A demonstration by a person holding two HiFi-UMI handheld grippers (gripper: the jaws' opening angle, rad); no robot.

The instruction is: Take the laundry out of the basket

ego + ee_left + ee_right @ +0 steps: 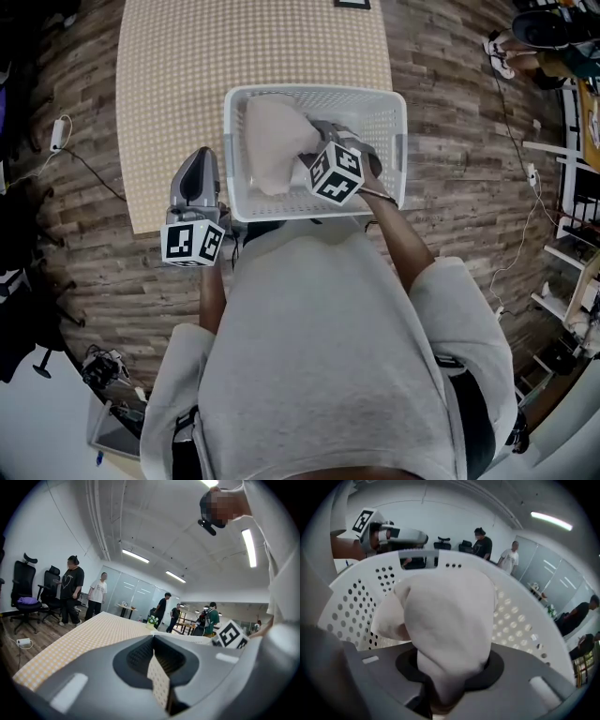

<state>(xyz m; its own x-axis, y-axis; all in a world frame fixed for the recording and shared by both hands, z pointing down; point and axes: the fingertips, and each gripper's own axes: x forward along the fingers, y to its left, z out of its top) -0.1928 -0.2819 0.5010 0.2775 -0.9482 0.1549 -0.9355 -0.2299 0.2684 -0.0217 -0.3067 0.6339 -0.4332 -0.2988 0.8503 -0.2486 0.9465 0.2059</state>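
Observation:
A white perforated laundry basket (314, 94) stands on the checked table (253, 47), close to its near edge. A pale, cream-coloured cloth (272, 141) lies bunched inside it on the left. My right gripper (312, 139) reaches into the basket and is shut on that cloth. In the right gripper view the cloth (450, 616) bulges up out of the jaws (445, 686) and hides the basket's floor. My left gripper (199, 161) hovers just left of the basket, over the table, jaws together and empty (157, 667).
People stand at the far side of the room (72, 590), beside office chairs (23, 597). Cables and a power strip (58, 136) lie on the wooden floor left of the table. Shelving (572, 234) stands to the right.

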